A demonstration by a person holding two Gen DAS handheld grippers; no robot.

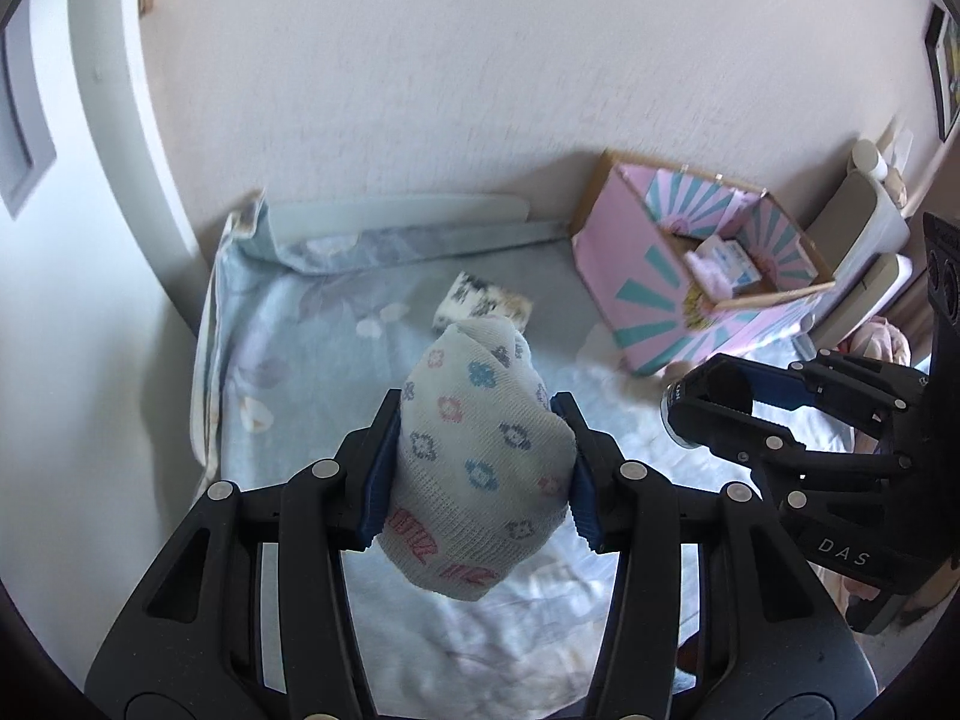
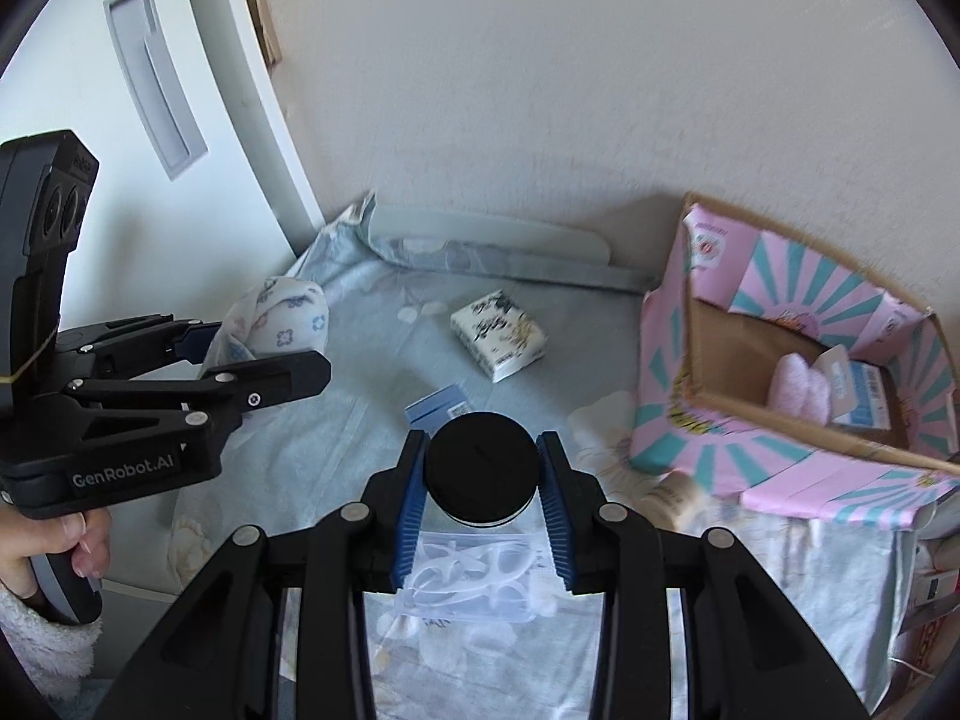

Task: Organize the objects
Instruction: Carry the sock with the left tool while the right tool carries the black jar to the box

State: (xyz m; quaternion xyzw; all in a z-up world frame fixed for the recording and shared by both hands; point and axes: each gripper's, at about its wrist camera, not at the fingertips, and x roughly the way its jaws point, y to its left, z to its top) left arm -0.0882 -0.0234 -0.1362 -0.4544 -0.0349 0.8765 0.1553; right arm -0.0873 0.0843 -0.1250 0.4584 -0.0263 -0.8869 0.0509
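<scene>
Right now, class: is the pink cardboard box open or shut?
Open: the pink cardboard box has no lid on top, and packets show inside.

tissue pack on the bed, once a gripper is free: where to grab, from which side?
The tissue pack lies flat on the bedsheet, clear of the pink box, with open sheet all round. Probably best from above, jaws across its two long edges at mid-length: the narrower span fits the jaws, and the soft wrap should give slightly.
</scene>
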